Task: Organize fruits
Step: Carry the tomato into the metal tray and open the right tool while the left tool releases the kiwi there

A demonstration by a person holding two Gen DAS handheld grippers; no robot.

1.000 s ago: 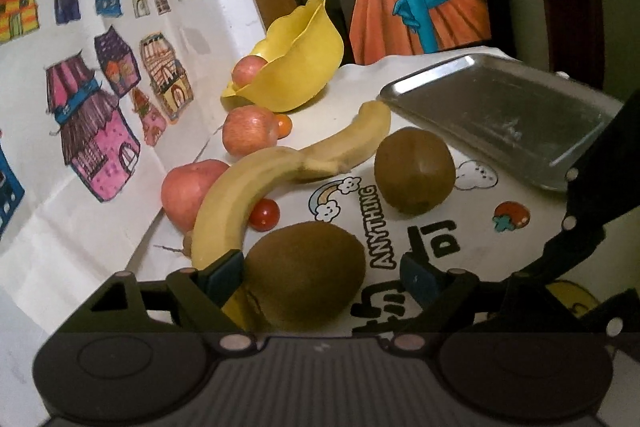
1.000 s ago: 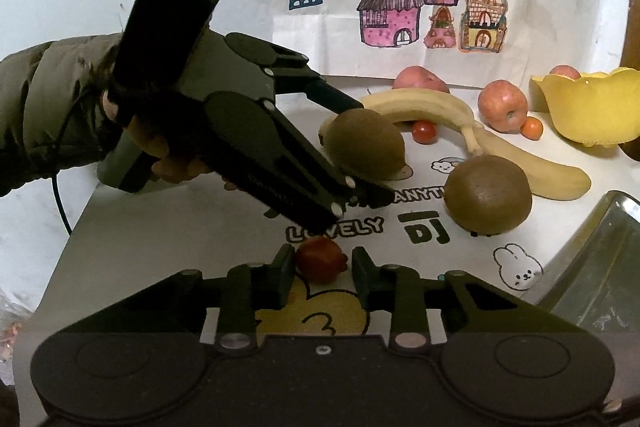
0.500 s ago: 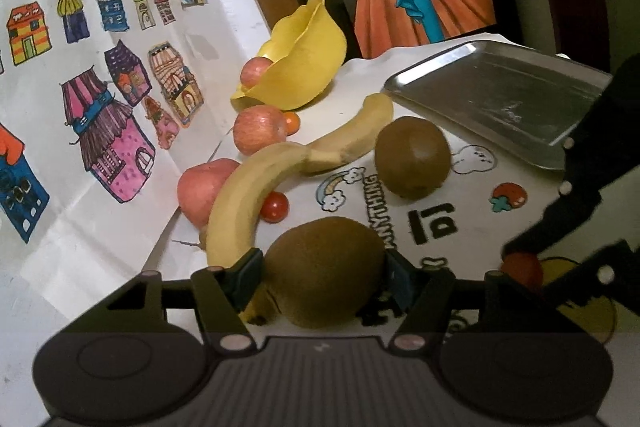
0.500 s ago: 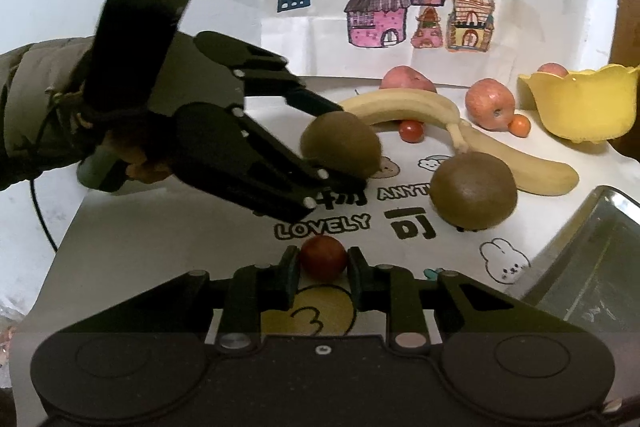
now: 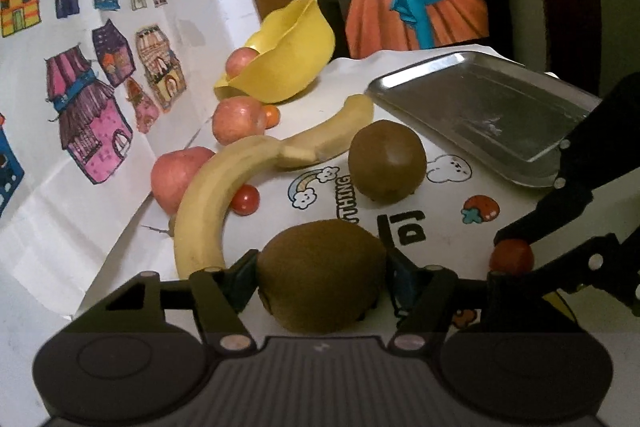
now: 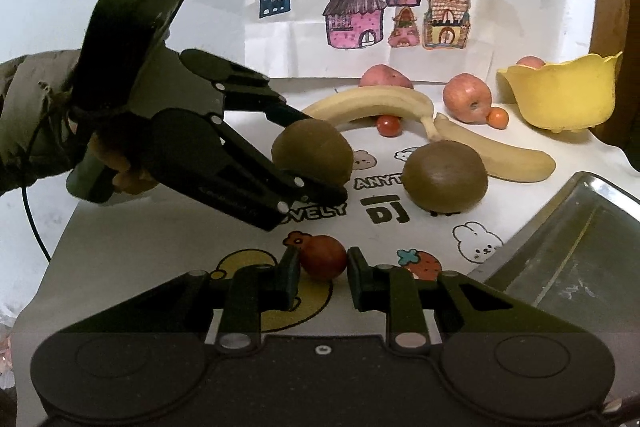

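Note:
My left gripper (image 5: pixel 322 267) is shut on a brown kiwi (image 5: pixel 320 283), one finger on each side of it. In the right wrist view the same kiwi (image 6: pixel 312 151) sits between the left gripper's black fingers (image 6: pixel 248 171), held by a hand in a dark sleeve. My right gripper (image 6: pixel 323 261) is shut on a small red tomato (image 6: pixel 323 257) above the printed mat. A second kiwi (image 5: pixel 386 161) lies on the mat beside two joined bananas (image 5: pixel 216 203). Further back lie two red apples (image 5: pixel 236 119), two small tomatoes (image 5: pixel 245 199) and a yellow bowl (image 5: pixel 284 67) with an apple in it.
A steel tray (image 5: pixel 480 107) lies at the table's far right, and its corner (image 6: pixel 580 247) sits just right of my right gripper. Paper drawings of houses (image 6: pixel 360 15) cover the wall behind the fruit. The table's left edge is near the left hand.
The left jaws have shut on the near kiwi, which stood between open fingers a second ago. The right gripper, still holding the tomato, has come into the left wrist view at the right.

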